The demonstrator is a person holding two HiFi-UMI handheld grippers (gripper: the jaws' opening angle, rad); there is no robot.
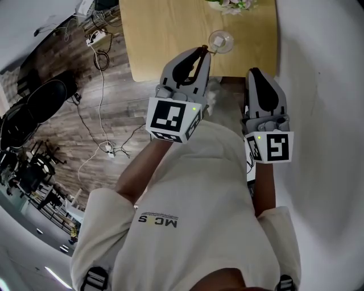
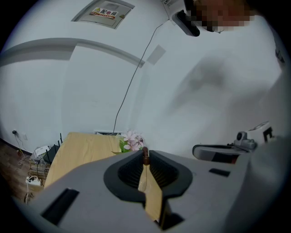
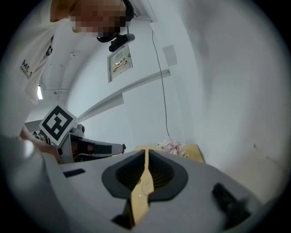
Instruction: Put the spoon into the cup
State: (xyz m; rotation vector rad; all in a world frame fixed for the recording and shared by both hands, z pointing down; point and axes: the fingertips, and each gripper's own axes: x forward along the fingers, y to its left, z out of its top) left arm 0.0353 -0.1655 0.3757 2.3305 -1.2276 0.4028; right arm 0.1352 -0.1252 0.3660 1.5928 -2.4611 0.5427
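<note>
A clear glass cup [image 1: 220, 41] stands on the wooden table [image 1: 170, 34] near its front edge. My left gripper [image 1: 203, 52] reaches toward it from just off the table edge, shut on a small brown spoon [image 1: 205, 49] whose end pokes out between the fingertips, close to the cup's left side. In the left gripper view the spoon [image 2: 146, 157] shows as a dark brown nub pinched at the gripper's [image 2: 145, 154] tips. My right gripper [image 1: 254, 73] hovers to the right, below the table edge, shut with nothing in it [image 3: 146, 152]. The cup is hidden in both gripper views.
A bunch of pink flowers [image 1: 230, 4] sits at the table's far edge, behind the cup. A white wall [image 1: 324, 85] runs close along the right. On the wooden floor at left lie cables and a power strip [image 1: 95, 37], and dark chairs [image 1: 34, 108].
</note>
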